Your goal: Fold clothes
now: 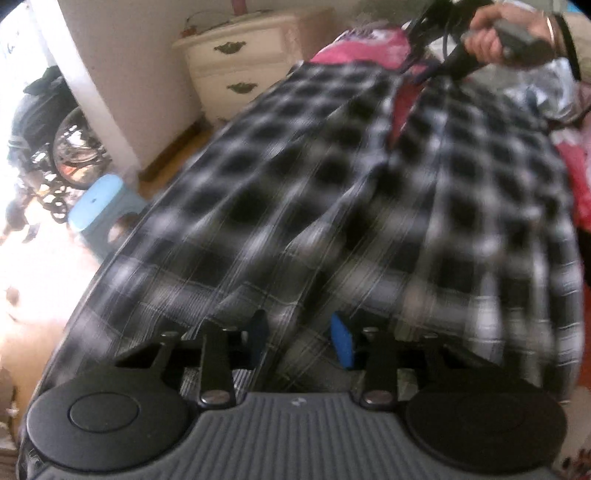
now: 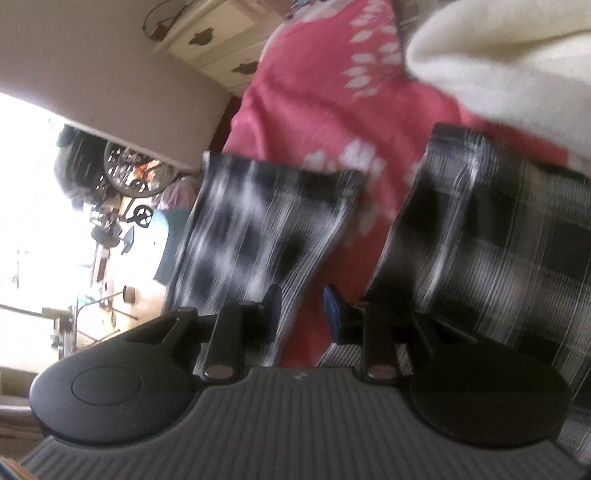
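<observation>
The plaid garment (image 1: 332, 184), black, grey and white, lies stretched out over the pink bedspread (image 1: 354, 44), blurred in both views; seen from the left wrist it runs from the left gripper (image 1: 301, 332) away to the far end, where the person's right hand (image 1: 509, 33) grips the handle of the other tool just above the cloth; a strip of the pink bedspread shows through a gap down the middle of the garment. The left gripper's fingers (image 1: 341, 341) stand partly apart with a fold of the plaid cloth running between them; whether the pads press on it cannot be told through the blur. In the right wrist view the right gripper (image 2: 303, 310) has its fingers (image 2: 332, 310) narrowly apart, with an edge of the plaid cloth against the left one and pink bedspread showing in the gap; whether it holds the cloth cannot be told. Beyond the garment, a cream blanket (image 2: 509, 66) lies on the bedspread; a white dresser (image 1: 236, 70) stands past the garment's far left corner; a blue stool (image 1: 107, 206) sits on the floor left of the garment, with a wheelchair (image 1: 66, 147) behind it.
</observation>
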Motion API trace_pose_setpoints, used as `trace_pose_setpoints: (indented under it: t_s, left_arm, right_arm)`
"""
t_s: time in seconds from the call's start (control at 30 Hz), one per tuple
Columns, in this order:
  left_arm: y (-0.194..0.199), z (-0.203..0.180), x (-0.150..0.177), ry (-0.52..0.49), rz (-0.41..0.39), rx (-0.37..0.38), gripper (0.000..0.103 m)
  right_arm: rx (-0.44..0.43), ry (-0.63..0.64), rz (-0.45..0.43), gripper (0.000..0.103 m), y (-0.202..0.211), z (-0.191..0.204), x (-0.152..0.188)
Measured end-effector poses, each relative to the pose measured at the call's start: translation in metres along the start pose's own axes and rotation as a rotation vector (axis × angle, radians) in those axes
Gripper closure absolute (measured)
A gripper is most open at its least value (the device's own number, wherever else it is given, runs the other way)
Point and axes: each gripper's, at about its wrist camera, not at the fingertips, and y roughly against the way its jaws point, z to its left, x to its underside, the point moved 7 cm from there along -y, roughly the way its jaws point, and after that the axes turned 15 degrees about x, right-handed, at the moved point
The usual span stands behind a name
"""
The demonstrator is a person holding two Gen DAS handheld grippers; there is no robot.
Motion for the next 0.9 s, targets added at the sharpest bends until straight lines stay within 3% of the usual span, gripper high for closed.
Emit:
trace_pose_setpoints:
  t_s: [0.27, 0.33, 0.4, 0.57, 0.67, 0.73, 0.83, 0.9]
  left_arm:
    - [0.004, 0.012, 0.006, 0.048, -0.023, -0.033, 0.095]
    - [0.007, 0.013, 0.006, 0.052, -0.045, -0.042, 0.099]
    - [0.012, 0.013, 0.006, 0.066, -0.077, -0.039, 0.1]
    - [0.038, 0.019, -0.006, 0.094, -0.201, -0.008, 0.101]
    - [0.043, 0.02, -0.005, 0.093, -0.209, 0.049, 0.101]
    - [0.033, 0.014, 0.002, 0.074, -0.168, 0.07, 0.1]
    - [0.01, 0.008, 0.015, 0.061, -0.096, 0.079, 0.1]
    - [0.004, 0.01, 0.019, 0.079, -0.088, 0.077, 0.1]
  right_arm:
    - [0.013, -0.068, -0.01, 0.078, -0.018, -0.004, -0.014]
    - [0.005, -0.066, -0.032, 0.086, -0.019, -0.001, -0.018]
    - [-0.005, -0.051, -0.067, 0.101, -0.015, 0.006, -0.023]
    - [-0.092, -0.007, -0.15, 0.102, 0.011, 0.036, -0.037]
    - [-0.147, 0.064, -0.228, 0.102, 0.04, 0.052, -0.04]
    - [-0.122, 0.077, -0.242, 0.102, 0.043, 0.045, -0.041]
    - [-0.009, 0.051, -0.174, 0.102, 0.013, 0.015, -0.038]
    - [0.06, 0.082, -0.145, 0.101, -0.004, 0.005, -0.035]
